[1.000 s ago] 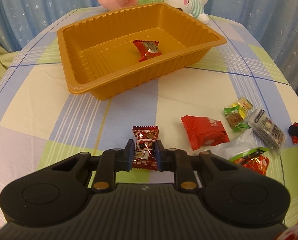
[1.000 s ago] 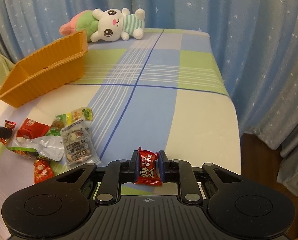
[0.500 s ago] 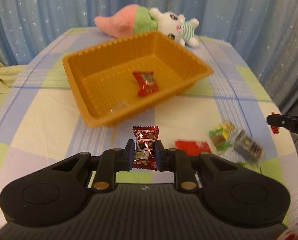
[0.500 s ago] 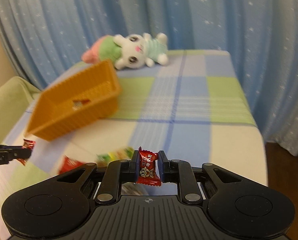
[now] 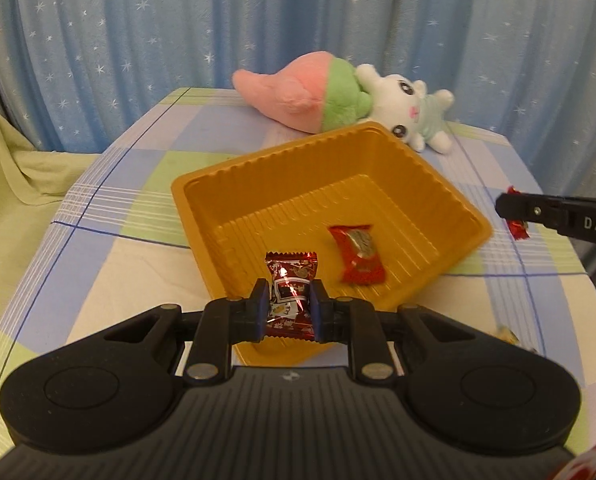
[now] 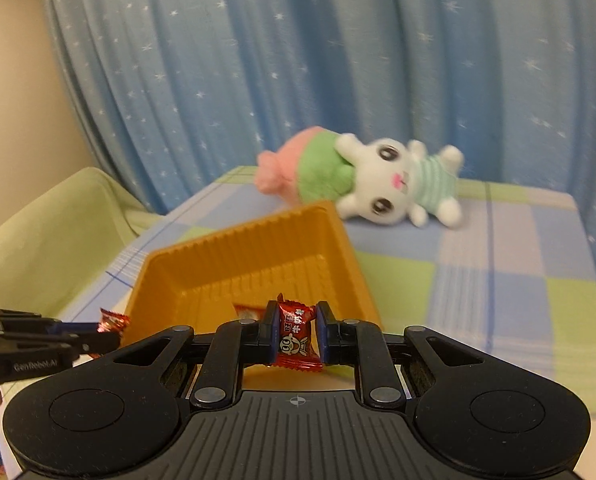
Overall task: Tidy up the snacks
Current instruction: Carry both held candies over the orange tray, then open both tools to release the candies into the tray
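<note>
Tray (image 5: 258, 184) as landmark: orange, ribbed, resting on the checked tablecloth (image 5: 110, 184) with one long rim toward both cameras and its far corner just short of the plush toy (image 5: 338, 100). Inside, lying flat on the floor toward the near wall, one red packet (image 5: 358, 254).

Left gripper (image 5: 286, 308) clamped tight on a dark red foil candy (image 5: 290, 288), wrapper upright between the jaws, poised at the tray's near rim (seemingly just above it, judging by the overlap). Tray opening directly ahead and below; long axis of the candy roughly along the pointing line.

Right gripper (image 6: 297, 336) likewise pinched fully onto a bright red candy (image 6: 296, 334) printed with a cartoon face, hanging over or just short of the near wall at the tray's right end, basin straight ahead. Seen from the left camera as a black finger beside the tray's right corner, outside the rim.

Nearer of the two to the open basin: probably the left, already at the rim. Likely next: carry forward past the rim, then release, one side each to avoid crossing.
</note>
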`<state>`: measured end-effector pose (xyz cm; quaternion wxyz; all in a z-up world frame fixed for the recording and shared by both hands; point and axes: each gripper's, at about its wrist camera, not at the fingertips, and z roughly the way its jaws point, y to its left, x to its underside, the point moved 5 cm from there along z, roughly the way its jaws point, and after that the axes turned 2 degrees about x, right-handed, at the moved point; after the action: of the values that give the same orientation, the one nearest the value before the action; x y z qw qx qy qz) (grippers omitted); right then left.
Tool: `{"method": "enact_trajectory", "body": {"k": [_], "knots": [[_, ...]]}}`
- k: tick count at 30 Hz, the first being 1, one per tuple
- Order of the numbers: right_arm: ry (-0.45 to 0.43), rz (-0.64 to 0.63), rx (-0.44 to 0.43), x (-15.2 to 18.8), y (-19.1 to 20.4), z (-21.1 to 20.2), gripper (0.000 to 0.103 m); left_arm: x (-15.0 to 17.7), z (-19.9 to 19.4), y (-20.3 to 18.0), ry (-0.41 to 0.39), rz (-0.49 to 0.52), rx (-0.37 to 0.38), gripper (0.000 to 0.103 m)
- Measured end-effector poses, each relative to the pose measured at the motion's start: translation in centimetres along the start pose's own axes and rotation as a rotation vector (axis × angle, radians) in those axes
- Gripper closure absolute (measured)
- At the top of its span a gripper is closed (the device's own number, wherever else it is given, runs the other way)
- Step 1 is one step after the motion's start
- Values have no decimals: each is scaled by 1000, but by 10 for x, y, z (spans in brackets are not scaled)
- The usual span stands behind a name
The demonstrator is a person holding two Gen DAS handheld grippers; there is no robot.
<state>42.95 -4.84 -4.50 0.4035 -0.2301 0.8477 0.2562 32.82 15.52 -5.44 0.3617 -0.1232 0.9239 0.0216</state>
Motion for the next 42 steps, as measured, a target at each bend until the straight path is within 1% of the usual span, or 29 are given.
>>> {"method": "enact_trajectory", "body": {"k": [5, 11, 18, 24, 26, 28, 29, 31, 36, 42], "knots": [[24, -41, -9, -12, 7, 39, 84, -10, 18, 9, 11, -8, -22, 84], [70, -75, 11, -10, 9, 75, 84, -14, 33, 17, 33, -17, -28, 84], [97, -84, 31, -7, 6, 92, 84, -18, 46, 25, 45, -19, -32, 84], [86, -77, 31, -12, 8, 98, 83, -21, 51, 28, 49, -21, -29, 84], [89, -75, 43, -13, 9, 99, 75, -21, 51, 29, 49, -21, -28, 84], [74, -66, 52, -15, 9, 96, 48, -21, 51, 29, 49, -21, -25, 84], [54, -55, 51, -16, 8, 93, 44, -21, 51, 30, 49, -21, -24, 84], [36, -37, 46, -17, 7, 87, 43, -21, 52, 30, 50, -23, -22, 84], [41, -13, 41, -18, 5, 78, 43, -22, 54, 31, 51, -23, -20, 84], [46, 12, 44, -10, 3, 66, 43, -28, 57, 29, 43, -15, -18, 84]]}}
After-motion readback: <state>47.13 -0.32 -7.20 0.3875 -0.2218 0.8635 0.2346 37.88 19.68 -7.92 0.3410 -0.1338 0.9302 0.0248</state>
